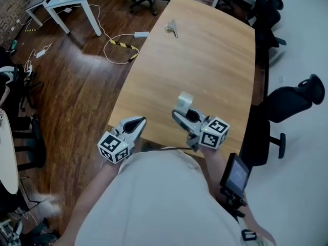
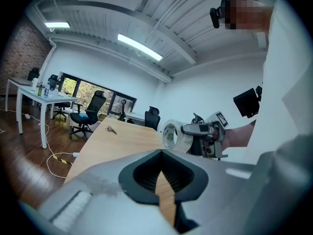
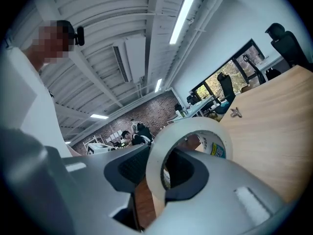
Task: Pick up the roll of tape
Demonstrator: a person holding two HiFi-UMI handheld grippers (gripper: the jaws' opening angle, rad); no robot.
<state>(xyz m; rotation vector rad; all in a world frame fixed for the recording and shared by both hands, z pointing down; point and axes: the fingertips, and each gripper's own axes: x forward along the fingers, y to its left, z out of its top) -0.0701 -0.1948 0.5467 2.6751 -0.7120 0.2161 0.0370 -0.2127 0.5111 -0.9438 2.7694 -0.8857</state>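
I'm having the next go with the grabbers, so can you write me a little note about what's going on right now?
Right gripper: shut on the roll of tape, with one jaw through its hole, holding it clear of the wooden table.
Left gripper: shut and empty, by the table's near edge.
Done: the tape is picked up.
Left: probably nothing except keeping the grip steady.

— How's the feed looking?
— I'm seeing bright, even light coming from the ceiling strips [image 2: 139, 48]. Both gripper views are bending and darkening at the corners, with the nearest parts blurring.
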